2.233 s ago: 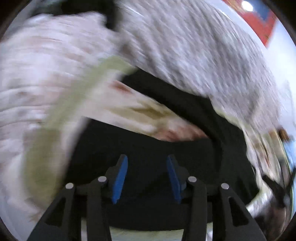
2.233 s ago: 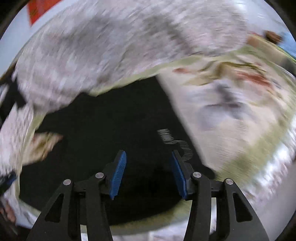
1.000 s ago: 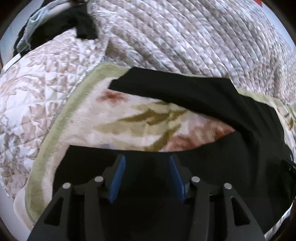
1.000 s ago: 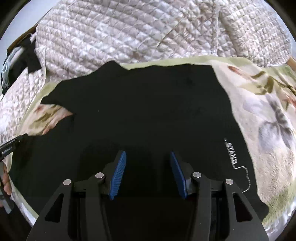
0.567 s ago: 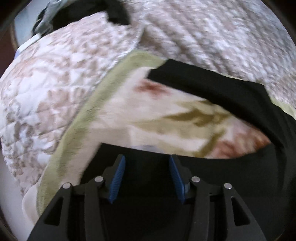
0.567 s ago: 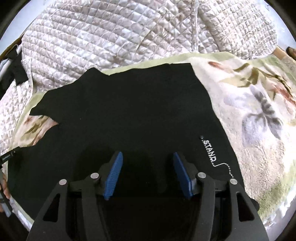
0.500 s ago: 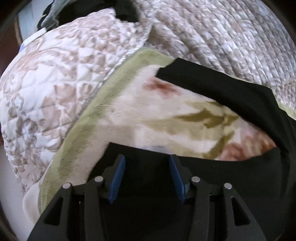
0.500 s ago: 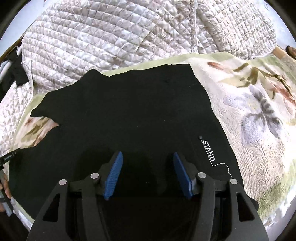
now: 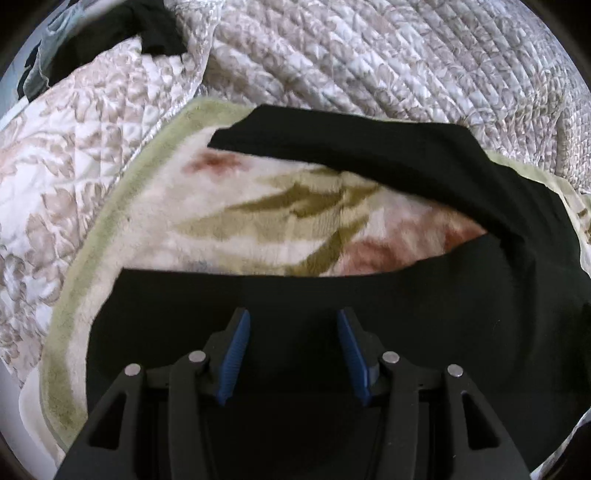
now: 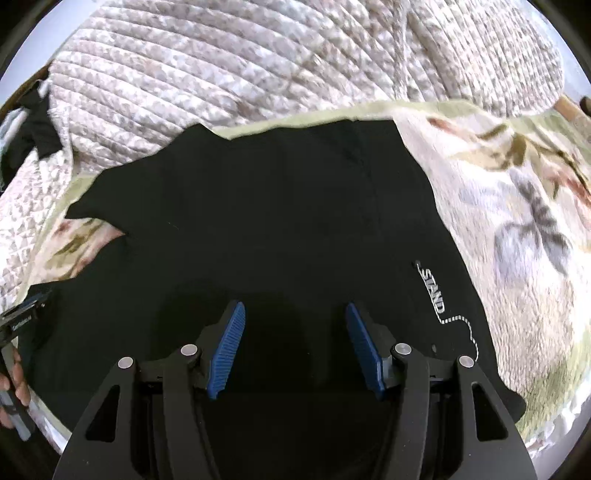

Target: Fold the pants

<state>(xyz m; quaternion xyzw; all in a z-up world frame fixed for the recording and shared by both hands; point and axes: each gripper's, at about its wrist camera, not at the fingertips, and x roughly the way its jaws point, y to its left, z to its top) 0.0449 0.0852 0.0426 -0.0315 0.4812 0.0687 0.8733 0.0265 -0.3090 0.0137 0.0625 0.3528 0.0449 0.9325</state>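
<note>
Black pants (image 10: 280,206) lie spread flat on a cream floral blanket (image 10: 517,229), with white "STAND" lettering near the right edge. In the left wrist view the two legs (image 9: 369,162) fan apart in a V with blanket showing between them. My left gripper (image 9: 291,347) is open and empty, low over the near leg. My right gripper (image 10: 295,343) is open and empty, low over the waist part of the pants. The left gripper also shows at the left edge of the right wrist view (image 10: 18,317), held by a hand.
A quilted beige bedspread (image 9: 369,55) is bunched behind the blanket (image 9: 258,214). A heap of dark and pale blue clothes (image 9: 92,33) lies at the far left. The blanket's green border (image 9: 74,302) and the bed edge run along the left.
Both grippers have stayed open and empty. The left view has swung a little and settled over the near leg; the right gripper has drifted slightly closer over the waist area.
</note>
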